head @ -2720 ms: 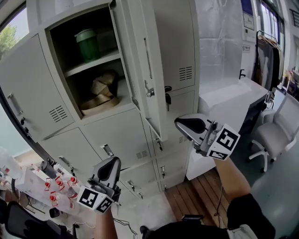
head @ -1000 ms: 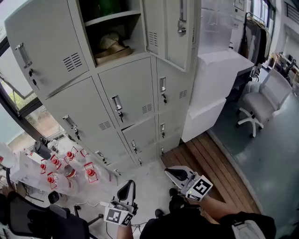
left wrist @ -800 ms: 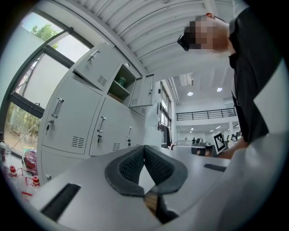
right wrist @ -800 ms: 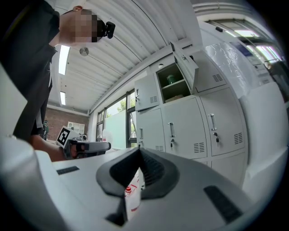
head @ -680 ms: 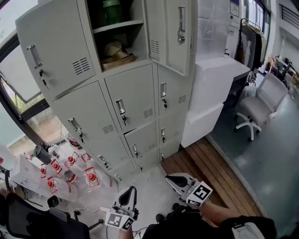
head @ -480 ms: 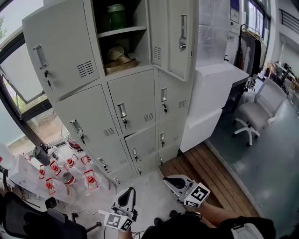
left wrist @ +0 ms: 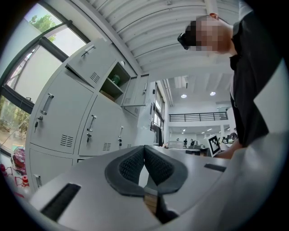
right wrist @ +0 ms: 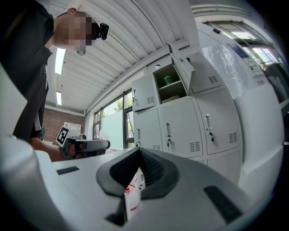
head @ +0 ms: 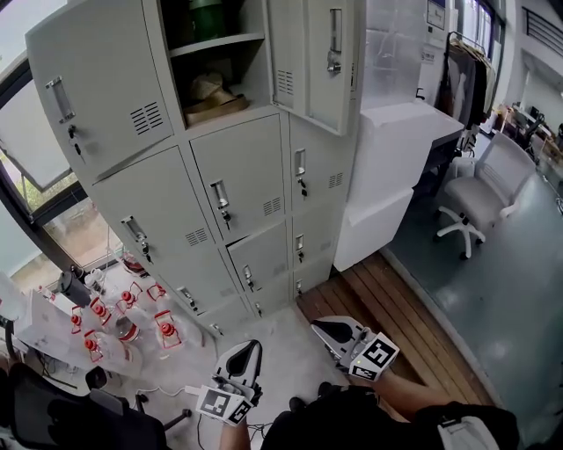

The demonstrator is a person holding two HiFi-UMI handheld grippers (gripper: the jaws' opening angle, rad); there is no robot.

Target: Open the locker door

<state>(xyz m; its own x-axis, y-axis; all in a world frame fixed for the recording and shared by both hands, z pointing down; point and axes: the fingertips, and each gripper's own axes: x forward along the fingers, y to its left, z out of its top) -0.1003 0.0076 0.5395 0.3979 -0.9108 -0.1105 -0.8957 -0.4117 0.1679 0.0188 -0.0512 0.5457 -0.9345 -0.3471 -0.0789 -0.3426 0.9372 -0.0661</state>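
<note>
Both grippers have dropped right away. A couple of seconds back they were up at the locker, the right one just beside the swung-out door. Now they hang low by the person's waist, well apart from the cabinet, and the whole bank sits further off in the head view.

The left gripper is clenched, its ribbed dark pads pressed tip to tip with nothing between them. The right gripper is clamped empty in just the same way.

The pale grey metal locker door stands swung open at the top of the grey steel locker bank. The compartment behind it shows a green container on the upper shelf and a tan folded thing on the shelf below. So the job looks done.

What could spoil it? Nothing holds that door, so a loose hinge or a nudge could let it drift back towards shut. It also juts out high, an edge to catch a head or shoulder on stepping back in. Down at the left, clear containers with red parts sit on the floor, and a careless step that way could knock them over.
</note>
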